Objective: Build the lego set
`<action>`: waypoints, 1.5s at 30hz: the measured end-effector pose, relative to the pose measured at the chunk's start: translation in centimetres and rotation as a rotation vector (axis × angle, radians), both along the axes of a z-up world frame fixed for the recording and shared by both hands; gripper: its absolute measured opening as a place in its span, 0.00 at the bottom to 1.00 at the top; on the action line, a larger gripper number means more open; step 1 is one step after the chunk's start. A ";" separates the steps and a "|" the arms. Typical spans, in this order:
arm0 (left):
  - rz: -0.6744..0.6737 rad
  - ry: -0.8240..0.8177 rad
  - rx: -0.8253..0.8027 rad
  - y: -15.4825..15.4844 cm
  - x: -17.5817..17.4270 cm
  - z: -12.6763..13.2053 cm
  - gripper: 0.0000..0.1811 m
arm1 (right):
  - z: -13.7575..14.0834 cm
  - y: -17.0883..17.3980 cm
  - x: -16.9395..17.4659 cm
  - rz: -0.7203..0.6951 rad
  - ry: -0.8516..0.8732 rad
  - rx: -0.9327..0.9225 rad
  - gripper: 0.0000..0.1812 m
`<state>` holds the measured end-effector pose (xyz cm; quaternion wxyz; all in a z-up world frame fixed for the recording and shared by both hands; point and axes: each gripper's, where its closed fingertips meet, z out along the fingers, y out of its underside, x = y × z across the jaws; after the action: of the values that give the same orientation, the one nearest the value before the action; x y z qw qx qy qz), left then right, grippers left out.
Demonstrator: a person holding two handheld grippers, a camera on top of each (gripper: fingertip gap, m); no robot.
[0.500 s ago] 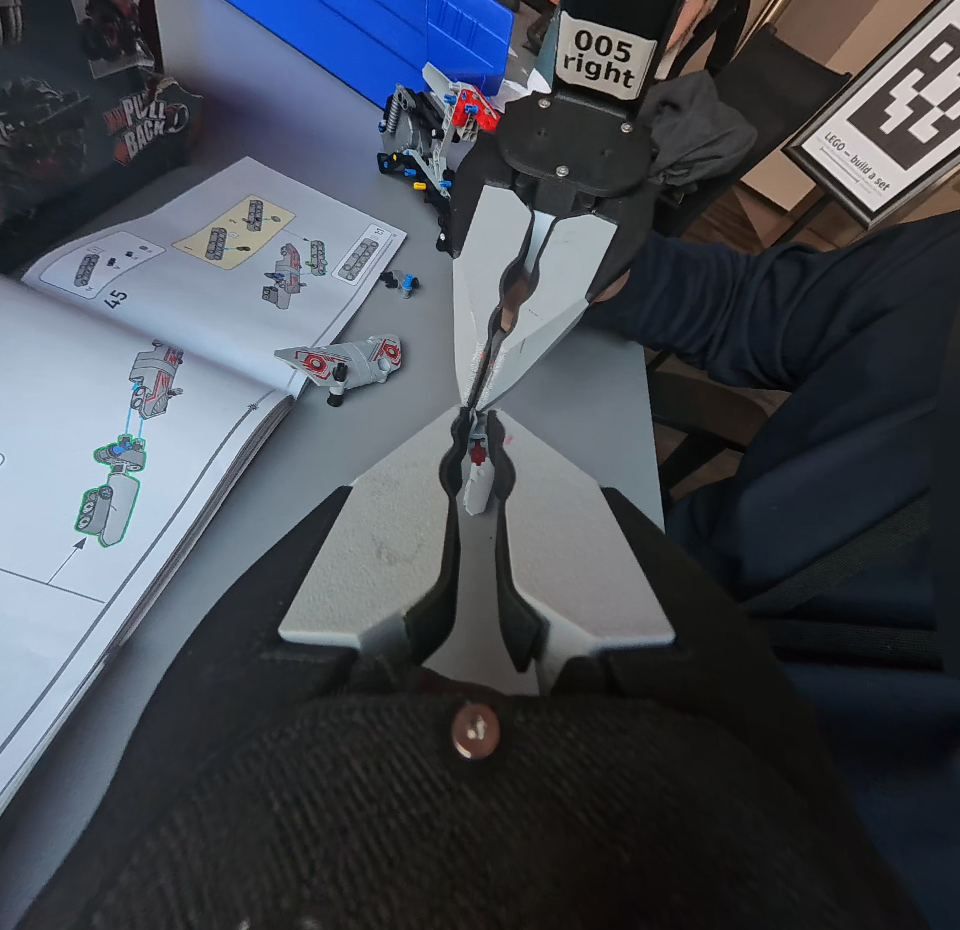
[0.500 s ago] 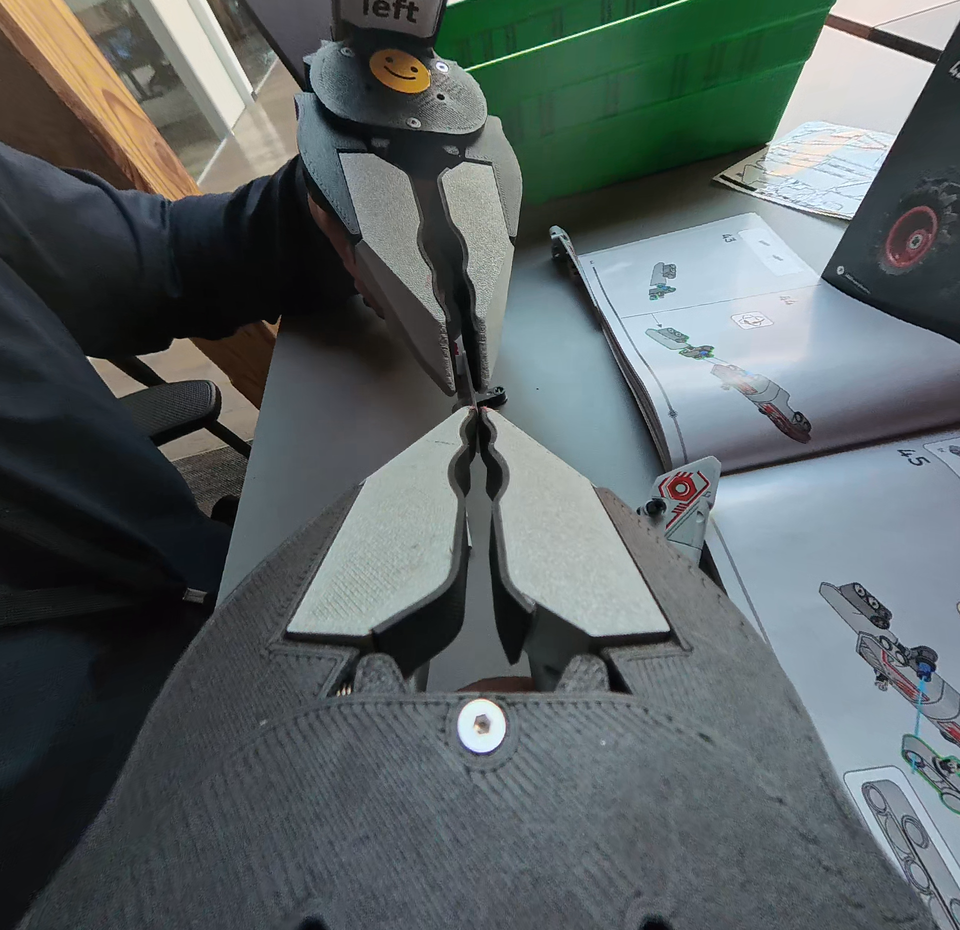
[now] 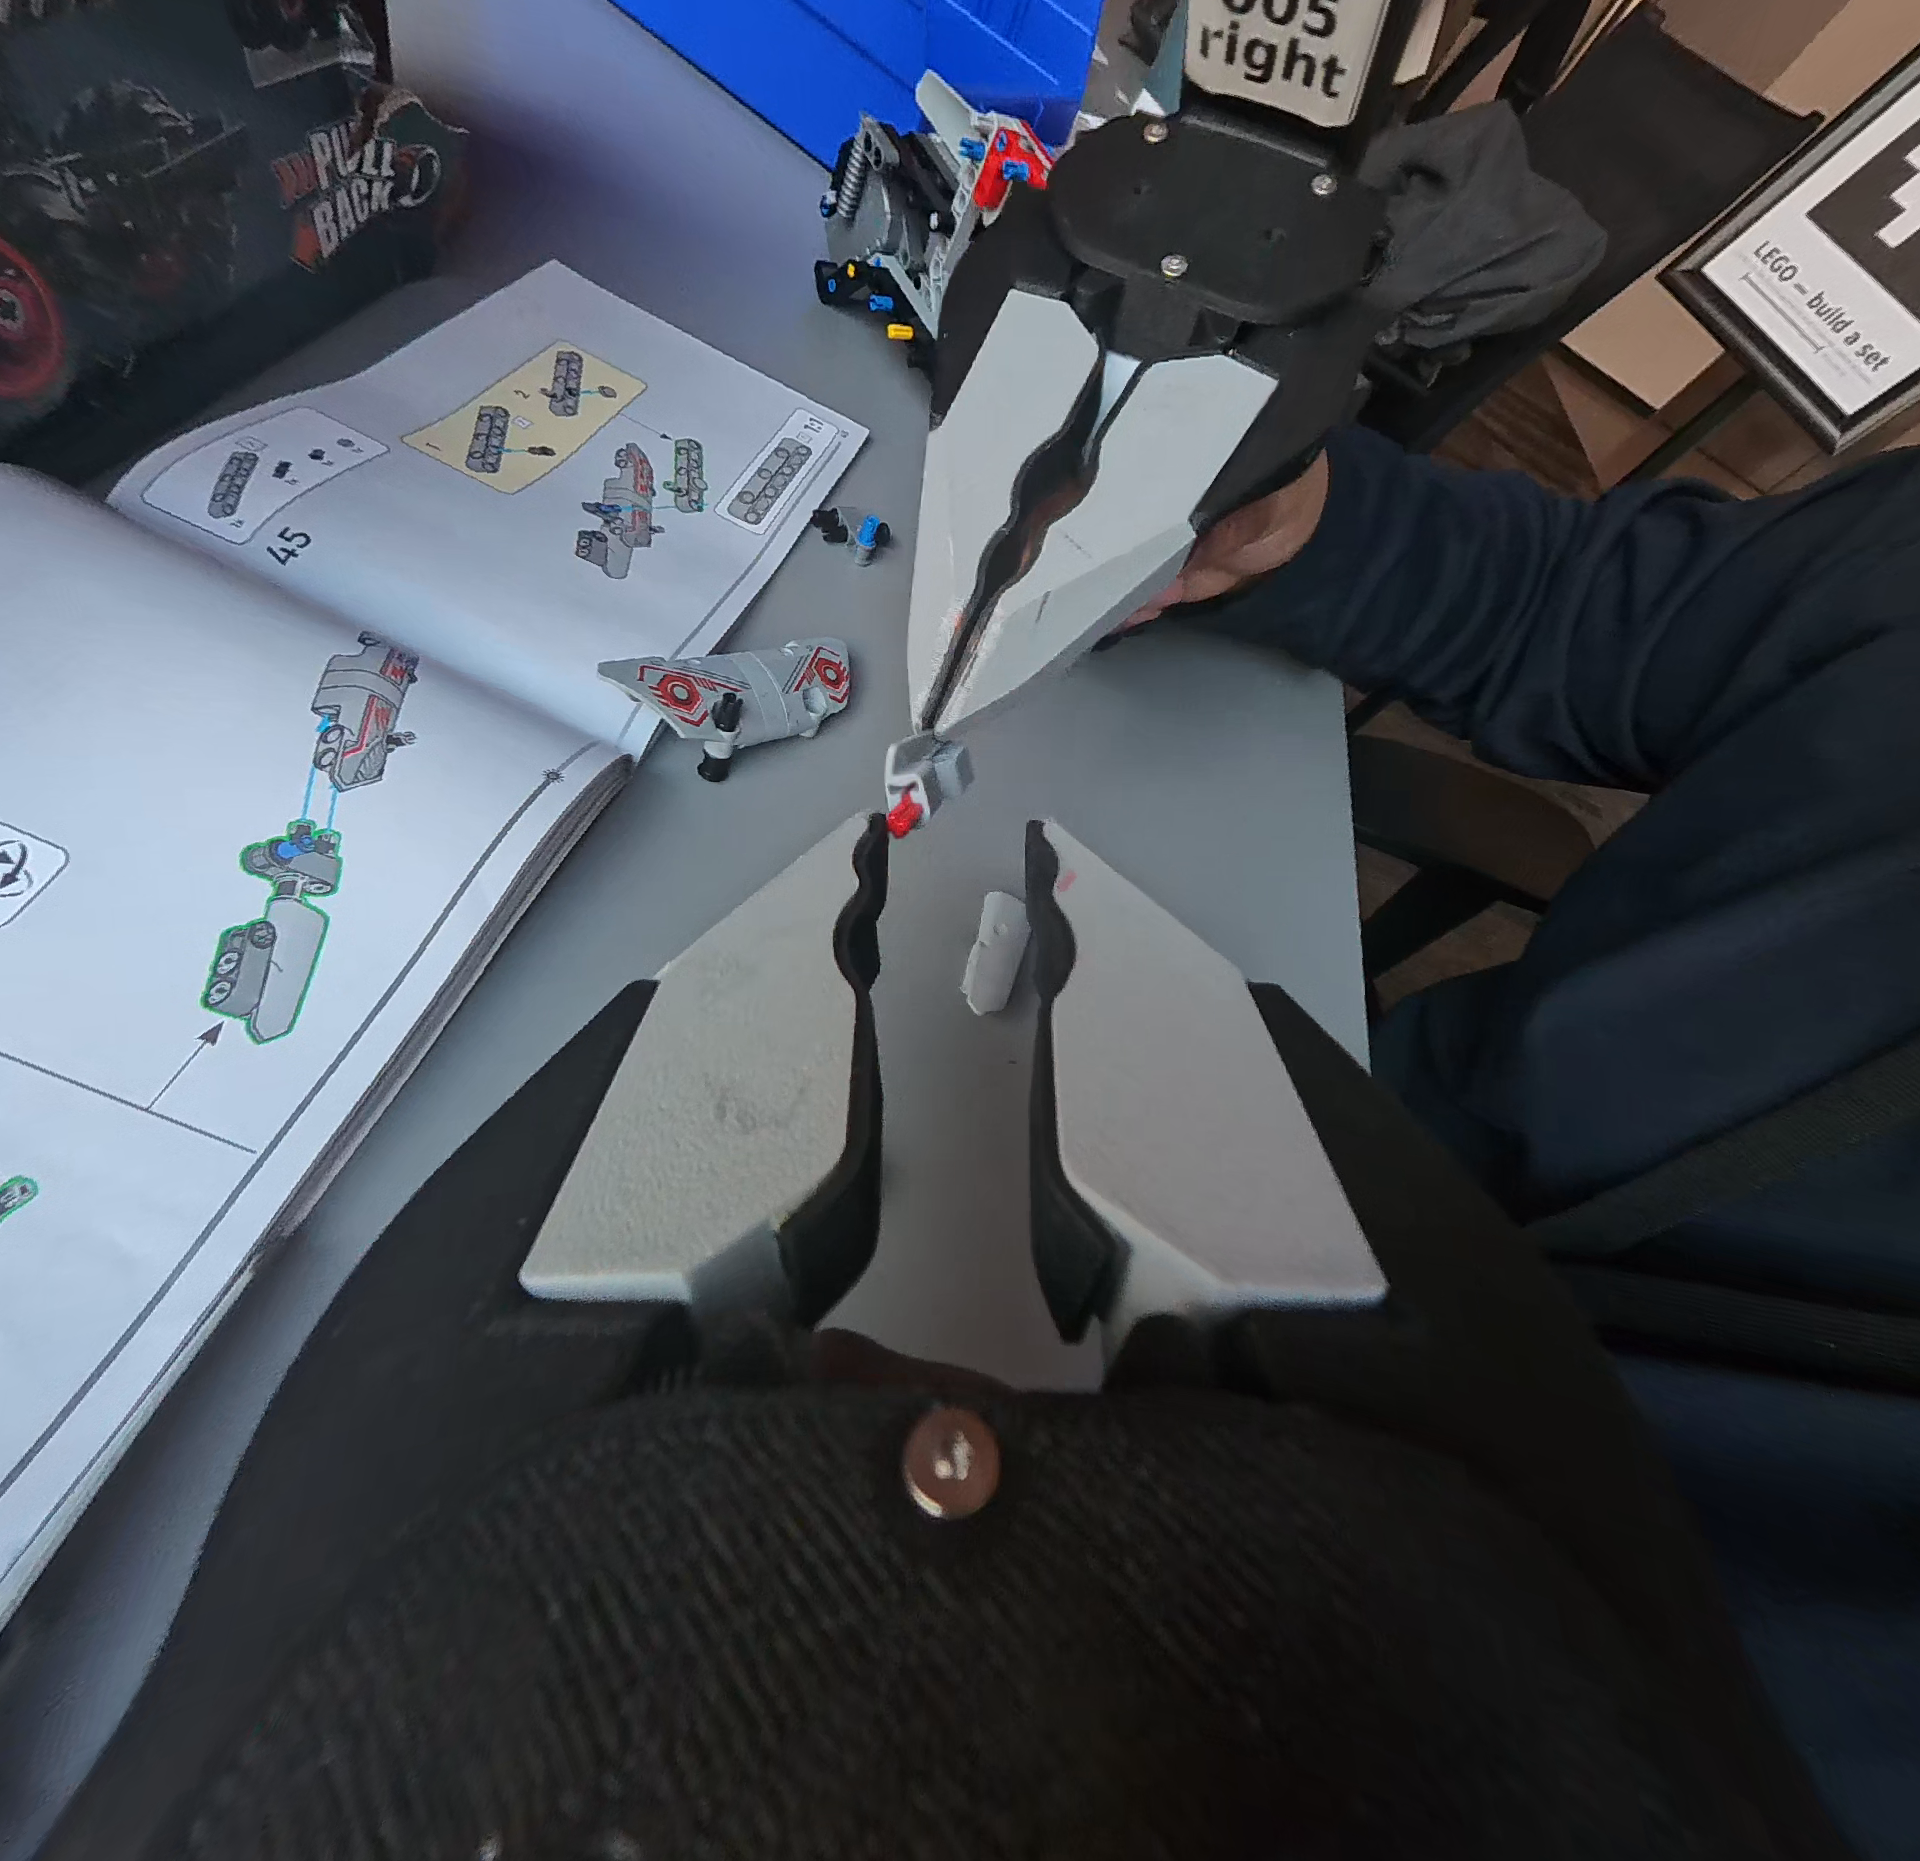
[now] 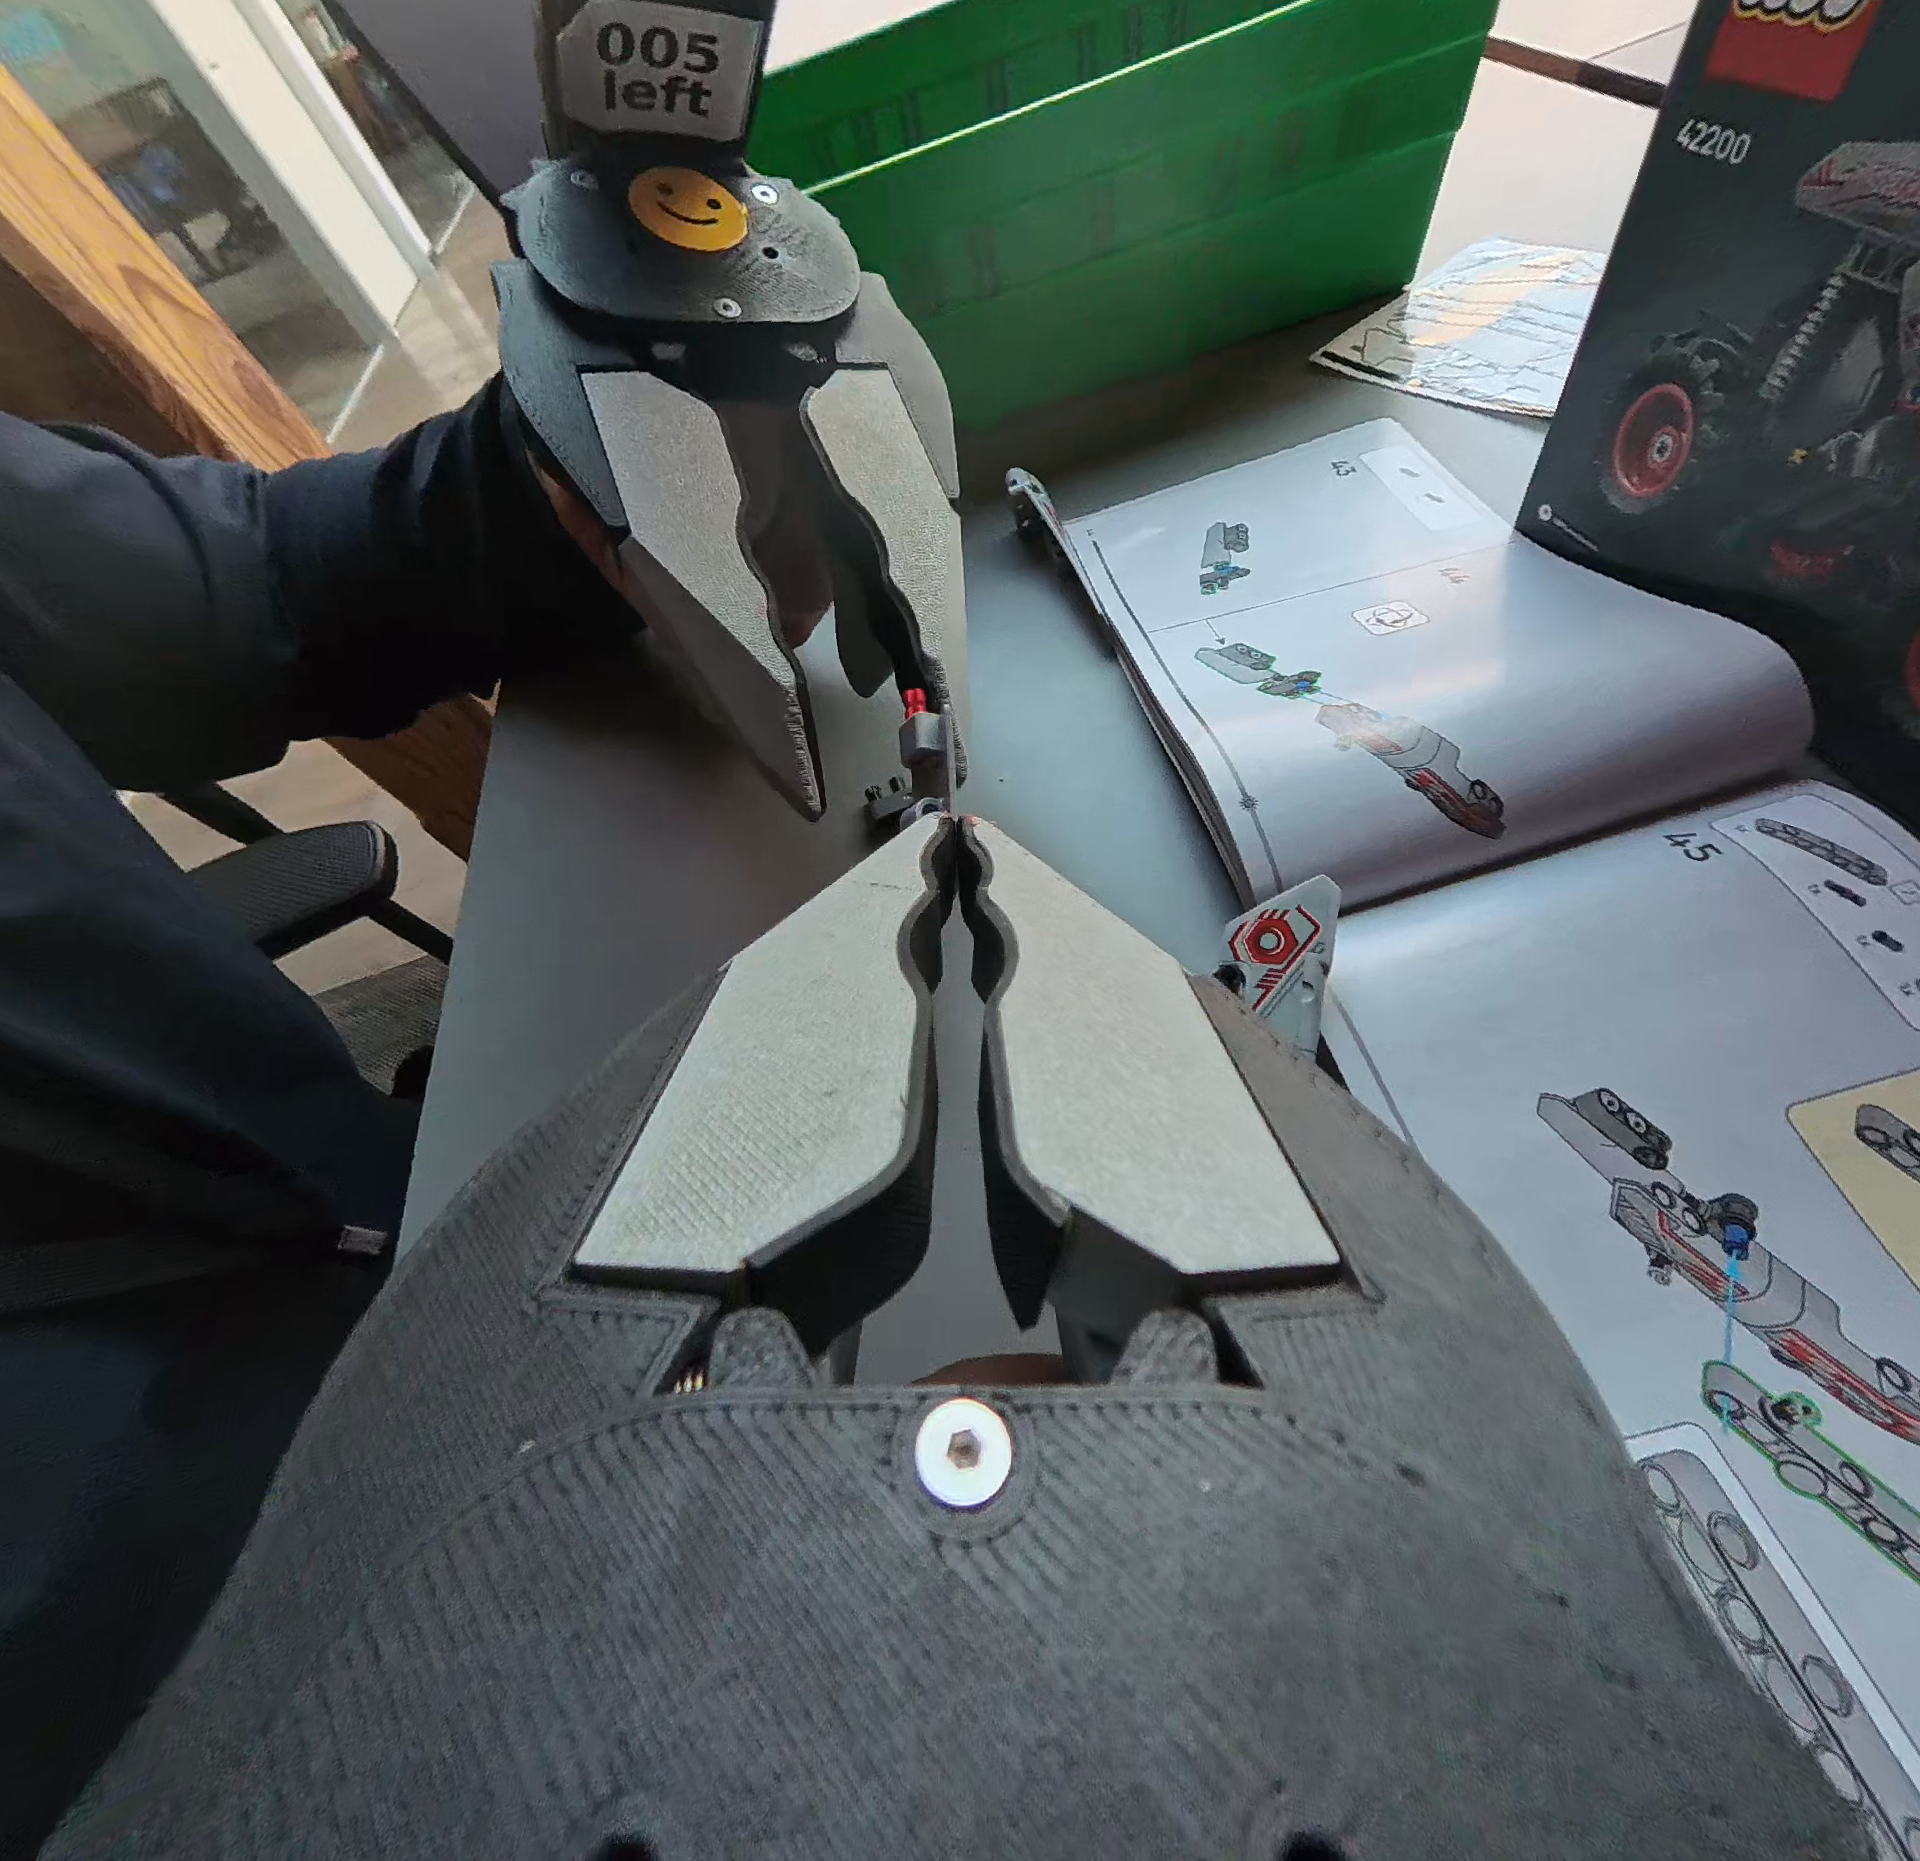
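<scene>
left wrist view: right gripper [image 3: 928, 728] pinching small grey-and-red piece [image 3: 925, 781] near table's [image 3: 1195, 772] right edge, left gripper [image 3: 951, 837] jaws wide, joining step, next likely grabbing loose grey piece [image 3: 995, 951].

My grey surface [image 3: 1195, 731] meets a wooden panel [image 4: 125, 325] on one side, glass partitions [image 4: 260, 118] bright with daylight beyond it. A black office chair [image 4: 312, 876] sits below, over wood-toned floor [image 3: 1496, 440].
</scene>
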<state>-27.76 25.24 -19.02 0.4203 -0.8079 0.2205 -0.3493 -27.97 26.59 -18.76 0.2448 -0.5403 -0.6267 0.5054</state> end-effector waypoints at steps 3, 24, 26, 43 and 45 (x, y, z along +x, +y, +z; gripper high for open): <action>0.016 0.000 0.003 0.2 -0.2 0.1 0.12 | 0.3 0.0 0.0 0.006 0.008 -0.041 0.00; 0.010 -0.068 0.045 0.2 0.4 1.2 0.02 | 0.0 -2.0 -0.6 0.038 0.017 -0.149 0.00; 0.012 -0.059 0.029 0.3 0.3 0.9 0.02 | -0.3 -1.8 -0.6 0.031 0.008 -0.116 0.00; -0.068 0.057 -0.008 -0.9 1.7 -1.1 0.02 | 1.0 -2.0 0.4 0.100 0.082 0.091 0.05; -0.069 0.062 -0.008 -0.9 1.7 -1.1 0.02 | 0.9 -2.2 0.3 0.107 0.078 0.095 0.06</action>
<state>-26.07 24.33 -20.14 0.3977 -0.8120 0.2598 -0.3392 -27.68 24.34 -17.87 0.2672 -0.4736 -0.6679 0.5081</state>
